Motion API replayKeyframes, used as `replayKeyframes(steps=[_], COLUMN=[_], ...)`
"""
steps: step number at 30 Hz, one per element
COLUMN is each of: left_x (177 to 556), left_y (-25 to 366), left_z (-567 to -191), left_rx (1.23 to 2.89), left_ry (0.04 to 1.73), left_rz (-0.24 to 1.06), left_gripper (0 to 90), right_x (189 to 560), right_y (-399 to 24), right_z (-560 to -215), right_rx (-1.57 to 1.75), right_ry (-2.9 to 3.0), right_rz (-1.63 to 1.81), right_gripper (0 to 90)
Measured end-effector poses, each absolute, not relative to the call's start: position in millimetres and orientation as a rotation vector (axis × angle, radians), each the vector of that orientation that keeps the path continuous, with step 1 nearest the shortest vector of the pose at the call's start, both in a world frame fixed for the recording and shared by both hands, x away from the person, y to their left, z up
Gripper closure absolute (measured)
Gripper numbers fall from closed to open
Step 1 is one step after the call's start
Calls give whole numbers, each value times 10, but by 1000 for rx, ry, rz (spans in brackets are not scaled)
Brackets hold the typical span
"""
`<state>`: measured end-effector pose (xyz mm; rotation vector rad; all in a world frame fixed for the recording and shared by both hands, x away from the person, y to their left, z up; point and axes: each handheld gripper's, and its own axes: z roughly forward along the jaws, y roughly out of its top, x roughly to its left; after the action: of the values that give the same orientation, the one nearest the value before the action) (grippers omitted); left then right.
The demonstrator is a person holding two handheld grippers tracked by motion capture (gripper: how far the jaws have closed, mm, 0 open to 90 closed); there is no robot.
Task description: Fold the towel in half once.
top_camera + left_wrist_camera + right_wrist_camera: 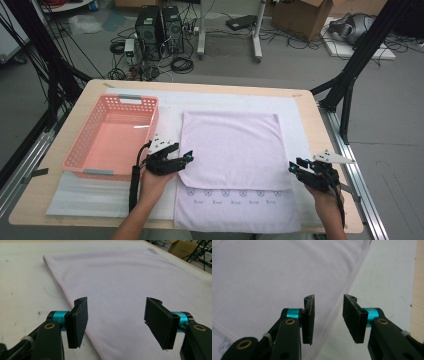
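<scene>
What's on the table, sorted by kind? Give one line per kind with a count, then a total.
Towel, pale lilac, partly folded: 1
Basket, pink plastic: 1
White mat under both: 1
Grippers, both open: 2, left gripper and right gripper
Total: 5
</scene>
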<state>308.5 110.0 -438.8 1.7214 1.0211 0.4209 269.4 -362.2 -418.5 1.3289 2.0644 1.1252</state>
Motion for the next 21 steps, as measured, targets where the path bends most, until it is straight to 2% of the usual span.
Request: replayKeyframes(steps=[5,9,17,21], left_x=[2882,2721,2533,2492], left_y=[1200,1264,1341,1297], left_z=[-4469,-4493,-4512,-4523], left_rx=[1735,1716,1725,1766], left_ry=[1015,1042,1068,1066], left_rz=[398,360,290,271], left_gripper=[379,479,593,619], right_x=[2466,2331,2139,2107], right_y=[-3660,-3683,-3741,-3745], right_z=[-4269,-4319,-4324,-4332], right_rx=[1347,1357,1363,1364], right_ry=[2055,2053,2047,2049], right_rz=[1162,1152,1149,1150], right_gripper=[614,614,605,604])
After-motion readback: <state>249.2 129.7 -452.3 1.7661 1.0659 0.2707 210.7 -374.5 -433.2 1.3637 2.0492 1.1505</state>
